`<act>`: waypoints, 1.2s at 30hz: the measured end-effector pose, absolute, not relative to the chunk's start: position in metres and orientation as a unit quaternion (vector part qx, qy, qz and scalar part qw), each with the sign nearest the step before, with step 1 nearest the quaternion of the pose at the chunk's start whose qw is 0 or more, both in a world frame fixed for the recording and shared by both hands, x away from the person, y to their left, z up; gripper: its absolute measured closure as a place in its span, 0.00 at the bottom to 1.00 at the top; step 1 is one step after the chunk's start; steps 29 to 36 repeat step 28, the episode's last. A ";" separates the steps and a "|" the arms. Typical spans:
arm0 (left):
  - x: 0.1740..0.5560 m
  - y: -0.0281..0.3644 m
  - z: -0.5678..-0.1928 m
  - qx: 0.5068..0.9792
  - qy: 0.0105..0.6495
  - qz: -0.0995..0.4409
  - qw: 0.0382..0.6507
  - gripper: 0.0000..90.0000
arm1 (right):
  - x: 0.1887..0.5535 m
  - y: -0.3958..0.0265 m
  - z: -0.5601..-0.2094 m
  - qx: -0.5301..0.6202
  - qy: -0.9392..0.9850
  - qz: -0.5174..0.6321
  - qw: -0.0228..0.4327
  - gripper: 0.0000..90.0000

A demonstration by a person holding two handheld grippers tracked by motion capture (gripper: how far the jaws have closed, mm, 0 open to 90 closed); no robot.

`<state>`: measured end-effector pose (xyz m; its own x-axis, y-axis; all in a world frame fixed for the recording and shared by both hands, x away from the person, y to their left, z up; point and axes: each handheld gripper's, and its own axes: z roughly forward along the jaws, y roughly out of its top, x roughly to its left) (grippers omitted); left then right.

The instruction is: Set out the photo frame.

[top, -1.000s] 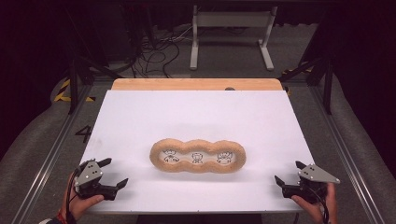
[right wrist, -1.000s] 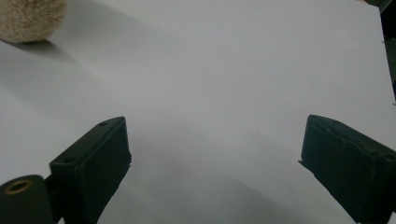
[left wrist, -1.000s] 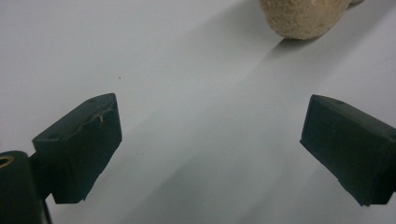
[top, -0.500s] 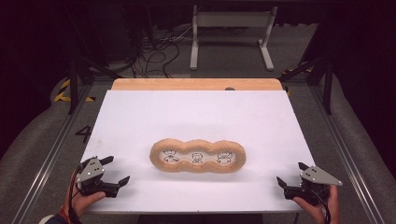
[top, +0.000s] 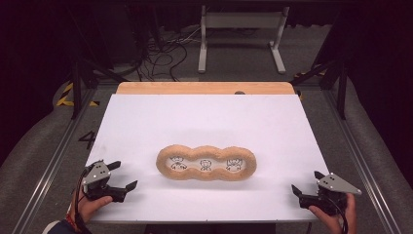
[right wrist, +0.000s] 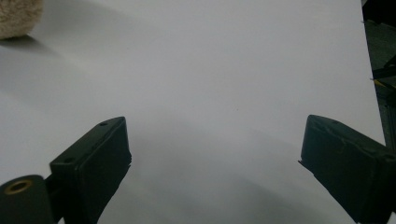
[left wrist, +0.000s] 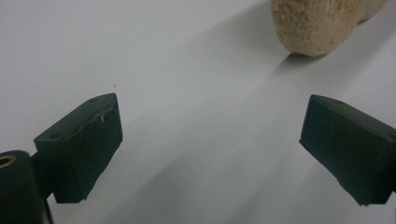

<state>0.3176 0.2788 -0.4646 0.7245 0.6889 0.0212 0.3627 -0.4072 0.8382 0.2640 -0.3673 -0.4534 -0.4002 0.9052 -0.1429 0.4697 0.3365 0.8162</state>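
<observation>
Left gripper (top: 119, 176): jaws wide, empty, table's 7 o'clock corner.
Right gripper (top: 306, 183): jaws wide, empty, 5 o'clock corner.
Tray (top: 206, 163): three-lobed, lies mid-table, slightly toward 6 o'clock.
Handling: looks light, stiff, grainy rim; likely grips well.
Hold: pinch the rounded end lobes at 9 and 3 o'clock.
Room: bare white sheet (top: 204, 117) all around; near edge is close behind both grippers.

Getting only tip of tan three-hole frame (left wrist: 310, 25) in left gripper view, rest running off top edge. Same in right gripper view, just fuzzy corner poking in top left. Drawings (top: 205, 165) inside holes in high view reading too small for me to make out. My hands getting cropped by bottom edge, right hand (top: 336, 219) especially.
</observation>
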 end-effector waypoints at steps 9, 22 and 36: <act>0.305 0.282 -0.459 0.812 0.316 0.202 0.447 0.07 | 0.263 -0.356 -0.449 0.440 0.766 0.354 0.307 0.09; 0.305 0.281 -0.459 0.813 0.313 0.200 0.449 0.07 | 0.264 -0.355 -0.450 0.440 0.767 0.354 0.305 0.09; 0.310 0.277 -0.459 0.815 0.314 0.199 0.444 0.07 | 0.262 -0.356 -0.450 0.435 0.770 0.355 0.304 0.08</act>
